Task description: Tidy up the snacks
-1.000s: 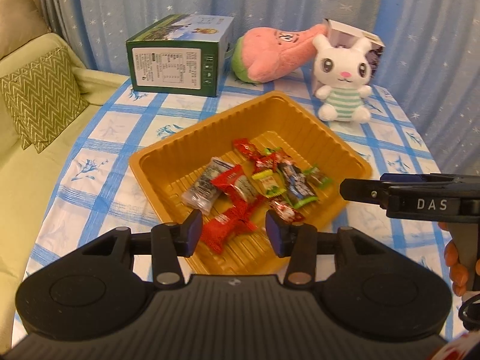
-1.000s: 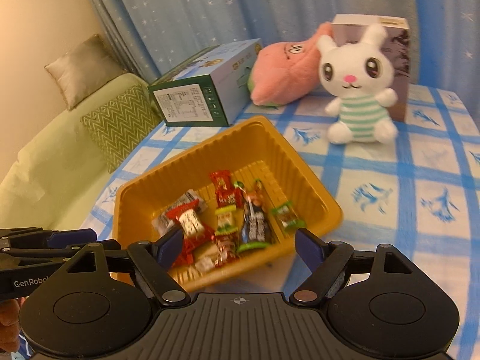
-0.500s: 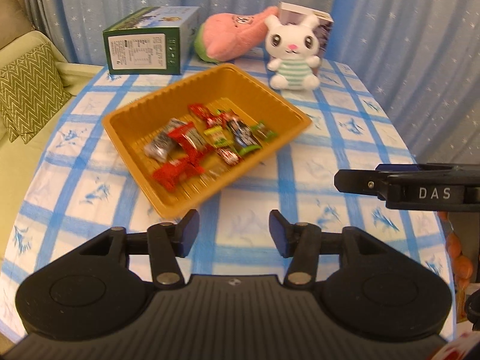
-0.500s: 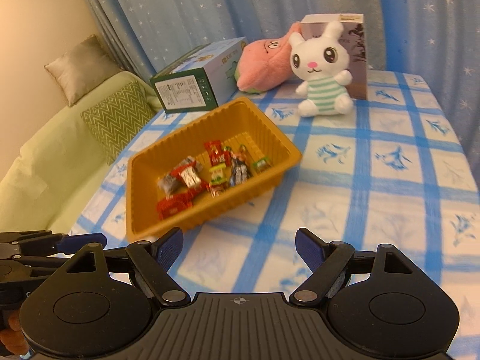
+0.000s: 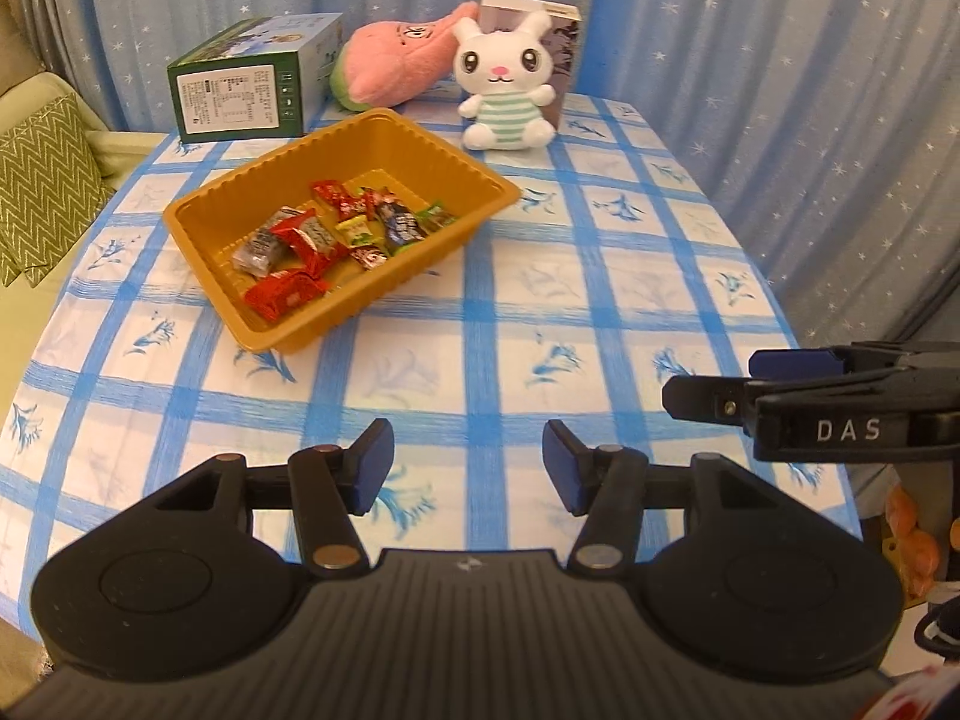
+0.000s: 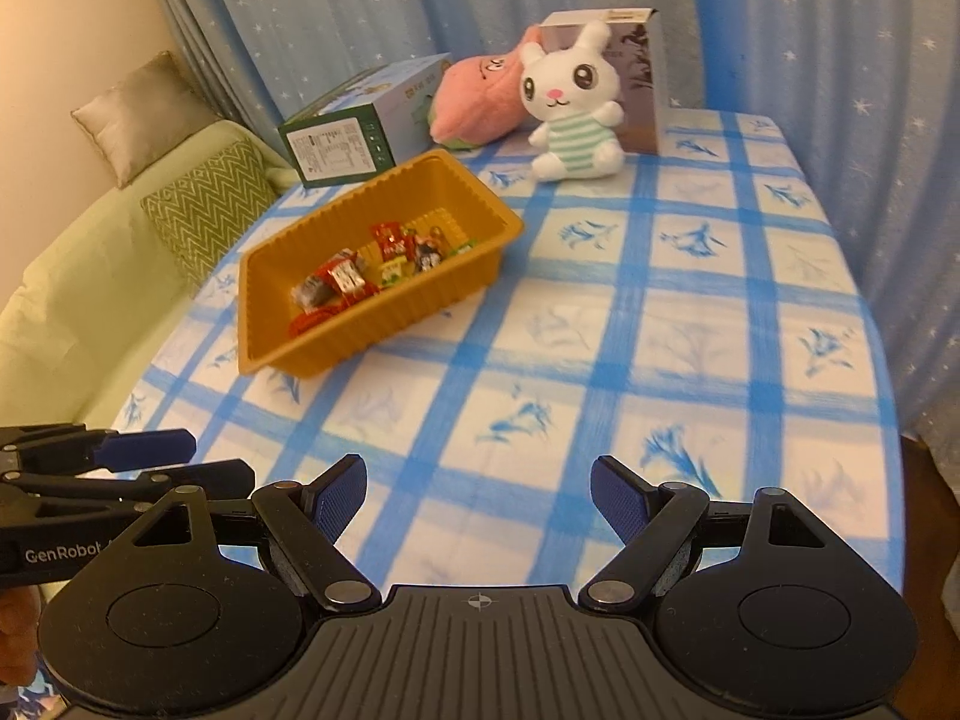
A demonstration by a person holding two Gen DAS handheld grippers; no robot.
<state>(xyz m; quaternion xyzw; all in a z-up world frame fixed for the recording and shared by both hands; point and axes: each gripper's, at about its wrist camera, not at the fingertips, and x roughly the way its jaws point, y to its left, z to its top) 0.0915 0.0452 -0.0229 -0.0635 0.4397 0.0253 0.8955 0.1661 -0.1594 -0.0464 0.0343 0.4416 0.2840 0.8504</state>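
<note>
An orange plastic tray (image 5: 198, 240) (image 6: 420, 315) sits on the blue-checked tablecloth and holds several wrapped snacks (image 5: 312, 246) (image 6: 384, 261), red, green and dark. My left gripper (image 5: 468, 474) is open and empty, well back from the tray over the near part of the table. My right gripper (image 6: 477, 501) is open and empty, also near the table's front edge. Each gripper shows from the side in the other's view: the right one (image 5: 780, 387), the left one (image 6: 150, 462).
A green box (image 5: 252, 90) (image 6: 354, 132), a pink plush (image 5: 396, 57) (image 6: 474, 96), a white bunny plush (image 5: 507, 84) (image 6: 570, 108) and a purple box (image 6: 636, 72) stand at the table's far edge. A green sofa with cushions (image 6: 198, 204) lies left.
Both grippers have pulled back from the tray toward the near table edge, so the tray looks smaller and farther. Both stay open and empty. The snacks have not moved.
</note>
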